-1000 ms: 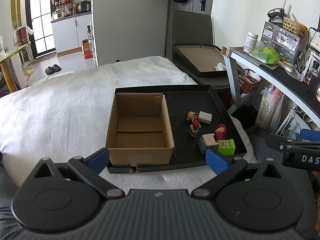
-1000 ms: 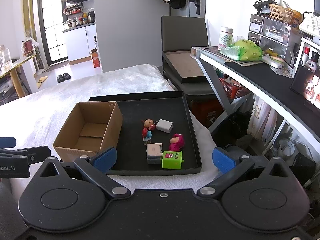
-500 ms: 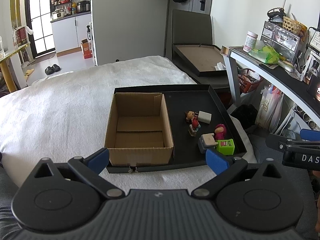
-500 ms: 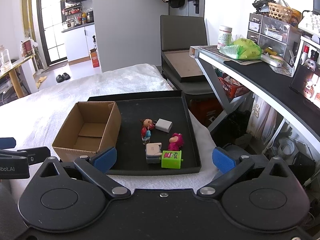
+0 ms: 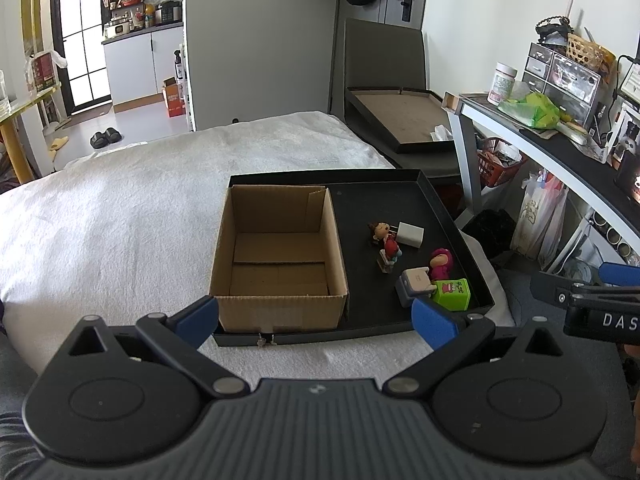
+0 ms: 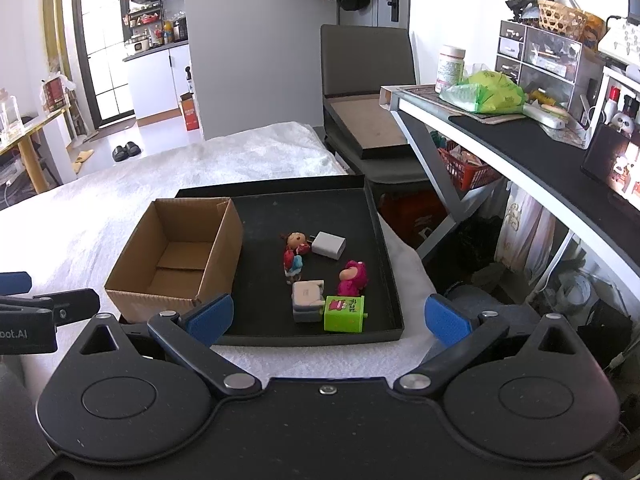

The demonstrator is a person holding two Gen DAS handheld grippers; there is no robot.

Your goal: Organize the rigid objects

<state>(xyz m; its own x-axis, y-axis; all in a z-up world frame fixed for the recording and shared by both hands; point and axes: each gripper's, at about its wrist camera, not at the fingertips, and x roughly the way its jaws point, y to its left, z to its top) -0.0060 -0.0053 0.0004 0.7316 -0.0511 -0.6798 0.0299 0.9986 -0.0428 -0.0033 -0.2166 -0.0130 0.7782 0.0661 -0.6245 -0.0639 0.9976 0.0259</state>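
Shallow black rectangular tray (image 5: 444,208) on white blanket (image 5: 120,216). Open brown cardboard box (image 5: 279,256) fills tray's left half, empty. Right half: white rectangular block (image 6: 328,245); small brown-haired doll in red (image 6: 295,252) touching it; pink plush-like figure (image 6: 352,278); grey-white block (image 6: 307,300) against green printed cube (image 6: 344,314) near front rim. Left gripper (image 5: 316,318) and right gripper (image 6: 330,318) before tray's front edge, both spread wide, holding nothing.
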